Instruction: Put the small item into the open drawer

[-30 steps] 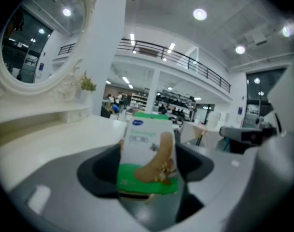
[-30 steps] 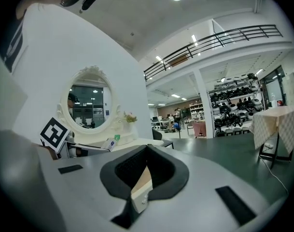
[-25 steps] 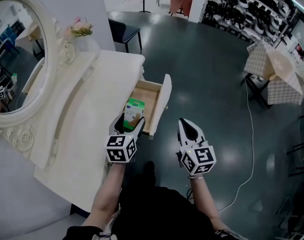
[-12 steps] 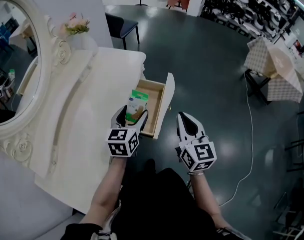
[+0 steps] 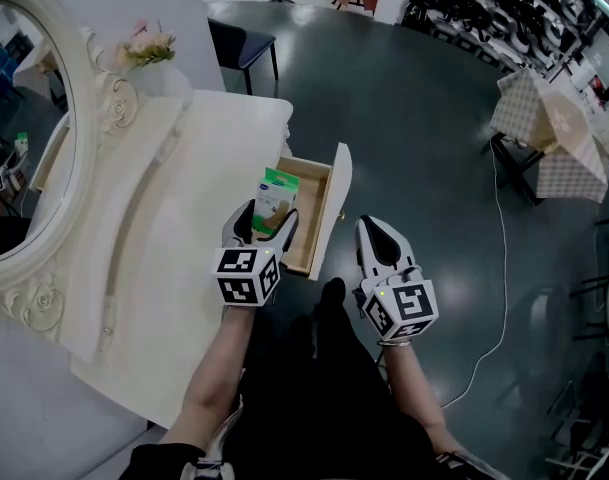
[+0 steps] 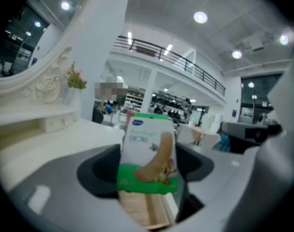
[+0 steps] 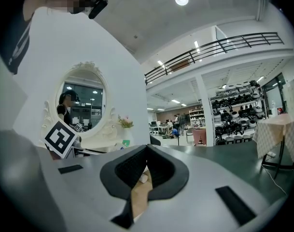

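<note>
While the left gripper (image 5: 264, 226) pinches the packet (image 5: 276, 193) by its lower end, long axis running out along the jaws and over the open drawer (image 5: 331, 200), the right gripper (image 5: 376, 240) hangs beside the drawer front, jaws together and empty.

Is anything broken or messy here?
No, nothing stands out. The left gripper holds the small green-and-white packet above the open drawer, and nothing looks spilled, tipped or broken.
</note>
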{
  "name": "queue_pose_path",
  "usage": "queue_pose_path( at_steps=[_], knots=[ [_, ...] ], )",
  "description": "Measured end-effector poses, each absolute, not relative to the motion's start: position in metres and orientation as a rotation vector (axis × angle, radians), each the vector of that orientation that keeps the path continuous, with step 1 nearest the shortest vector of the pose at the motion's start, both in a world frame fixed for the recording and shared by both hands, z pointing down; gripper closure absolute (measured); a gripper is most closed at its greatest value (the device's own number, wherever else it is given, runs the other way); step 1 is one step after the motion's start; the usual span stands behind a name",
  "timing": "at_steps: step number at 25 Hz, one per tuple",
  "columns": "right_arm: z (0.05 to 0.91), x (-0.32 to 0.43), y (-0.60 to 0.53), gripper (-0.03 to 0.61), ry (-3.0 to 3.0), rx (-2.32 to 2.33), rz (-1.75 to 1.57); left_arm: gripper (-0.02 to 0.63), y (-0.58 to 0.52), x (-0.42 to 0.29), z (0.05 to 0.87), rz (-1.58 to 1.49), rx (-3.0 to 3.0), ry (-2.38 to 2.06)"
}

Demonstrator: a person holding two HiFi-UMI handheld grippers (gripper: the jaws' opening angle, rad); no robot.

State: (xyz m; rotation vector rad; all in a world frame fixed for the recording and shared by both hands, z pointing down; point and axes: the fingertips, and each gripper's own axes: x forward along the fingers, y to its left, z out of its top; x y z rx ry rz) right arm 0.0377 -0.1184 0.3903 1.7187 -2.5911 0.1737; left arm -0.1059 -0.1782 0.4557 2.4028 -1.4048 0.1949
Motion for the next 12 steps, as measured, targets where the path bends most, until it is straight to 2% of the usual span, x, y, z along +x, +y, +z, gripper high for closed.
queue_pose_path(
  at_steps=[12],
  knots=[
    [0.389, 0.059, -0.157, 0.581, -2.608, 1.732, 0.184, 0.256, -0.216, -0.087, 0.458, 0.213, 2.4, -1.404]
  ],
)
